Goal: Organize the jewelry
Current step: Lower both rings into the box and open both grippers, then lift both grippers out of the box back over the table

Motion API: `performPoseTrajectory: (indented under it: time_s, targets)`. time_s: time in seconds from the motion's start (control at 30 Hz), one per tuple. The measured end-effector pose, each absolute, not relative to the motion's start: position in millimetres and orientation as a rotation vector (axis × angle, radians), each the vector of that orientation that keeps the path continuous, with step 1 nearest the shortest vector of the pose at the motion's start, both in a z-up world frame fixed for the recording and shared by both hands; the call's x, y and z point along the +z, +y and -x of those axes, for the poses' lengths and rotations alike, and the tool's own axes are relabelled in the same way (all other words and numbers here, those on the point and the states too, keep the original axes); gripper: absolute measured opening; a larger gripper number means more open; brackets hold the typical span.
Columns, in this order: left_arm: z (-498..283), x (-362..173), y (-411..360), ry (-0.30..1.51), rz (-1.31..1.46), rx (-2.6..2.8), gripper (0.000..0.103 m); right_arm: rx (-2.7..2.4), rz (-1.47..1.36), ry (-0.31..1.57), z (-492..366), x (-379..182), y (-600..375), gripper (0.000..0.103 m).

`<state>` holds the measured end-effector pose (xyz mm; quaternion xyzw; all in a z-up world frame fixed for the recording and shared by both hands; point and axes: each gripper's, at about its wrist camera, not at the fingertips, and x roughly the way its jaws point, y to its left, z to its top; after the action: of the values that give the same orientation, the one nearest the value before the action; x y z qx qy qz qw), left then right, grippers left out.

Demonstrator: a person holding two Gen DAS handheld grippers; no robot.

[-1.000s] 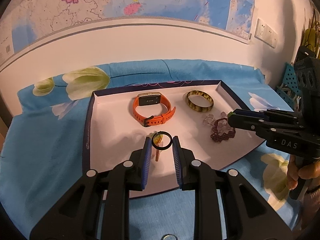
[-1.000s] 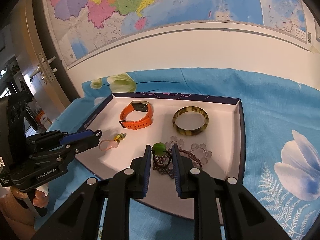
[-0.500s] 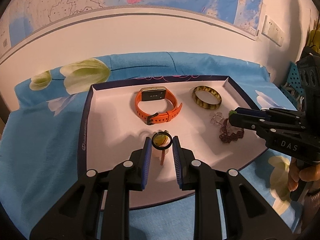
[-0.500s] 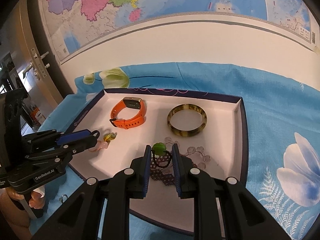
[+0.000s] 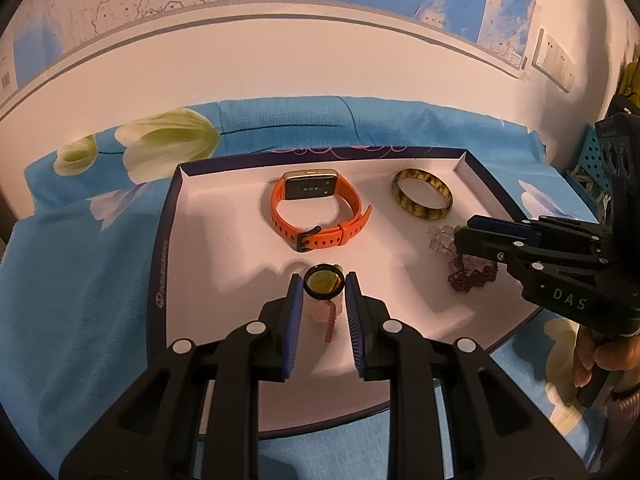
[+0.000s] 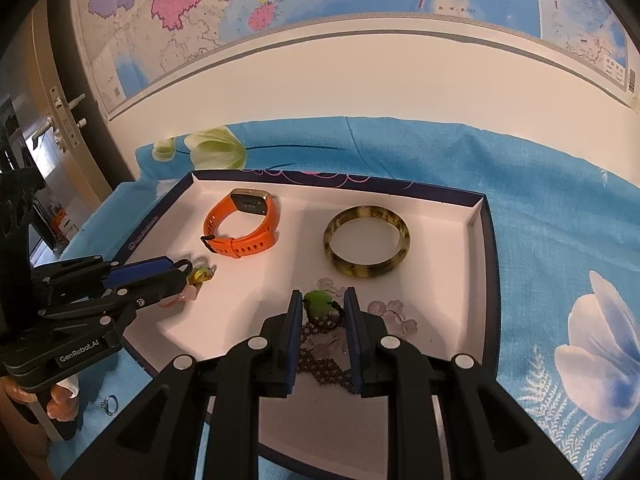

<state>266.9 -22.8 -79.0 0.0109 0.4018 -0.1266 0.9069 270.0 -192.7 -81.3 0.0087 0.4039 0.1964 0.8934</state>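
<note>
Orange watch (image 5: pixel 316 212) and bangle (image 5: pixel 422 199) already lie in the tray (image 5: pixel 160 264); my left tool (image 5: pixel 322 290) pinches a dark ring (image 5: pixel 324 285) above it. The other tool reads "DAS".

From the right, my right tool (image 6: pixel 322 307) grips a green bead (image 6: pixel 318 303) on the bracelet (image 6: pixel 324 360), not yet placed. "GenRobot.AI" marks the left tool; a small ring (image 6: pixel 110 404) waits outside.

The bangle (image 6: pixel 367 242) looked glossy and mottled; the orange watch strap (image 5: pixel 320 220) was matt rubber; the blue floral cloth (image 6: pixel 560 208) seemed soft, nappy.
</note>
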Motion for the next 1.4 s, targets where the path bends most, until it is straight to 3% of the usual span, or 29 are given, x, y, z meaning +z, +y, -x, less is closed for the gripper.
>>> performPoseTrajectory:
  time_s: [0.47, 0.63, 1.4]
  targets:
    - [-267, -81, -23, 0.826, -0.028, -0.260, 0.022, 0.394, -0.025, 0.833, -273, -83, -193, 0.020]
    - [-263, -76, -21, 0.811, -0.024, -0.260, 0.028, 0.388, -0.037, 0.824, -271, -80, -198, 0.020]
    - [-188, -49, 7, 0.710, -0.030, -0.275, 0.044, 0.475, -0.080, 0.750, -201, -49, -213, 0.039]
